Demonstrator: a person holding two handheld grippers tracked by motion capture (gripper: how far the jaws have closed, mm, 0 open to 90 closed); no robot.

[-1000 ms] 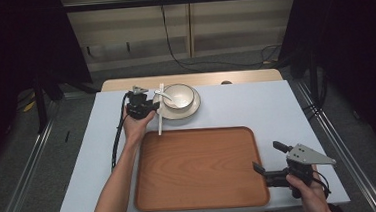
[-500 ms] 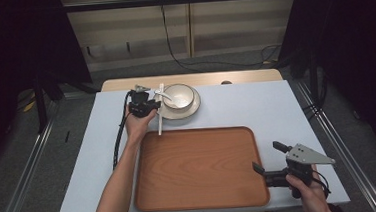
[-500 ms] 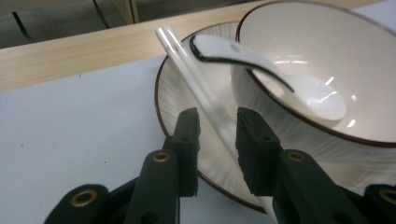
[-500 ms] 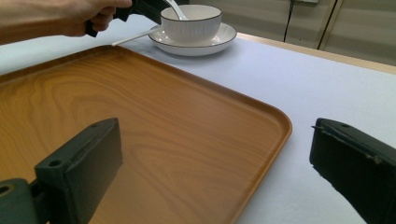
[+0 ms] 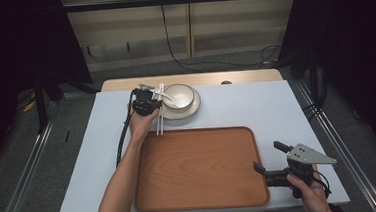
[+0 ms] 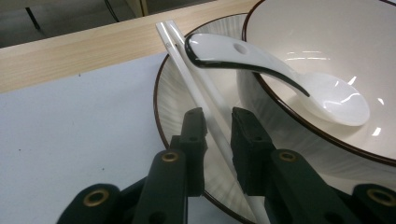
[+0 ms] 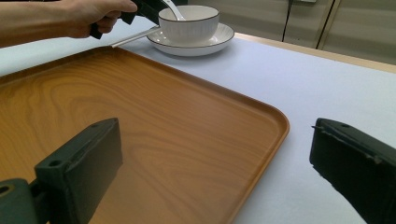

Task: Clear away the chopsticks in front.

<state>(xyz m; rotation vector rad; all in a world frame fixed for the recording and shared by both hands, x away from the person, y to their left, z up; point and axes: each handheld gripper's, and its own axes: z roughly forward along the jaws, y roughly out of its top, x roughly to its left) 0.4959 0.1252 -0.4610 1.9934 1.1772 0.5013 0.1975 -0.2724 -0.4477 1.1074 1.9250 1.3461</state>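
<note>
The light blue-grey table [image 5: 256, 111] spans the high view, with a pale wooden strip [image 5: 234, 76] along its far edge at 12 o'clock. On the near half of the table lies the wooden tray [image 5: 200, 170], its rounded-corner rim reaching from the centre down toward 6 o'clock; its surface is bare.

Beyond the tray's far-left corner, at about 11 o'clock from the tray's middle, a white saucer plate [image 5: 192, 107] with a dark rim sits on the table. A white ribbed bowl [image 5: 180, 95] stands on that plate, and a white ceramic soup spoon [image 6: 280, 70] rests in the bowl with its handle hooked over the rim toward the plate's left side.

A pair of white chopsticks [image 5: 159, 113] lies along the plate's left edge, the far ends propped on the plate and pointing to 12 o'clock, the near ends at the tray's far rim.

The left gripper [image 5: 151, 101] is at the plate's left edge. In the left gripper view its jaws stand on either side of the chopsticks, closing in on them with slim gaps left; whether they are actually pinching is not clear.

The right gripper [image 5: 270, 164] hovers at the tray's near-right corner, around 4 o'clock, jaws spread wide and holding nothing.
</note>
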